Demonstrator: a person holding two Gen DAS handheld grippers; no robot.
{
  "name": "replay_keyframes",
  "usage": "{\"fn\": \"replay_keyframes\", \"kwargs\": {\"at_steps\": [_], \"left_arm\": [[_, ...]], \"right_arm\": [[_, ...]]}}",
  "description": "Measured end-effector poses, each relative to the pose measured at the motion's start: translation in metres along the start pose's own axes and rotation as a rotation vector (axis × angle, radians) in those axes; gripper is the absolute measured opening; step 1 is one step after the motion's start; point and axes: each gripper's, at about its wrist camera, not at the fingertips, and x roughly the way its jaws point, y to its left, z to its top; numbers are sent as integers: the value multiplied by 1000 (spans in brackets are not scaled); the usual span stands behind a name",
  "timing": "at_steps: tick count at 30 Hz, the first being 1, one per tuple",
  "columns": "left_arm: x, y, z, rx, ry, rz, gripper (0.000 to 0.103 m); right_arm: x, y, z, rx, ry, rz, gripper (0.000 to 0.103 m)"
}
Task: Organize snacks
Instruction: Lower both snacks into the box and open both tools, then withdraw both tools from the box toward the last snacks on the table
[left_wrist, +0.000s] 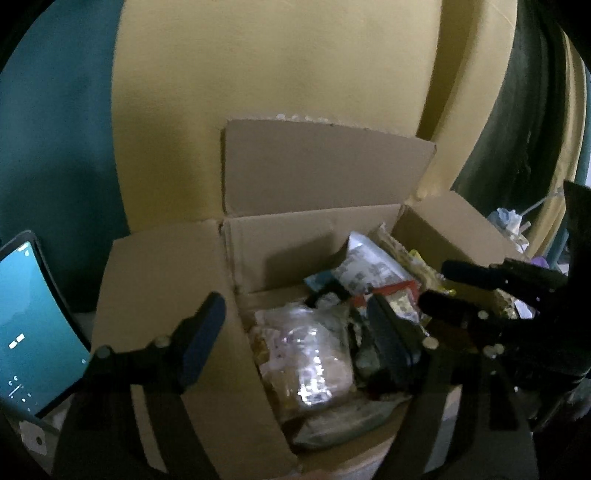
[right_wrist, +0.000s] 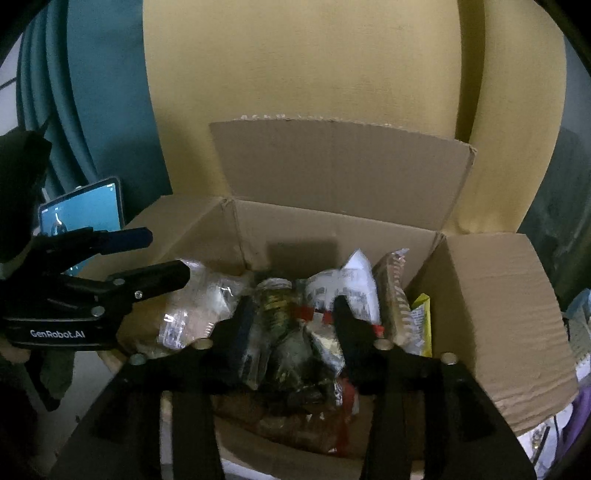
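Both tongs hang over the open cardboard box (right_wrist: 498, 314) mid-frame, snacks piled inside. My left gripper (left_wrist: 295, 332) is spread, straddling the box's left wall above a clear bag (left_wrist: 310, 354). My right gripper (right_wrist: 291, 325) is apart around dark packets (right_wrist: 291, 343) (not pinching yet). Risk: crinkly bags slipping, or grabbing two.

Cardboard box (right_wrist: 491, 314), brown, corrugated, all four flaps open; rear flap stands upright against a yellow backdrop, side flaps splay outward. Inside, a loose heap of snack packets. Clear plastic bag (left_wrist: 310, 354) with pale contents lies at left. White printed packet (right_wrist: 351, 284) stands tilted at centre-right, ridged tan packet (right_wrist: 393, 295) just beside it, yellow packet (right_wrist: 421, 321) at right wall.
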Motion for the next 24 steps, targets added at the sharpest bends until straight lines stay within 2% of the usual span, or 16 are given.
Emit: {"fn": "replay_keyframes", "kwargs": {"at_steps": [6, 24], "left_arm": [[-19, -2, 0, -4, -17, -3, 80], [-100, -29, -19, 7, -88, -18, 80]], "right_arm": [[-9, 5, 0, -7, -7, 4, 51], [-77, 31, -7, -37, -58, -6, 51]]}}
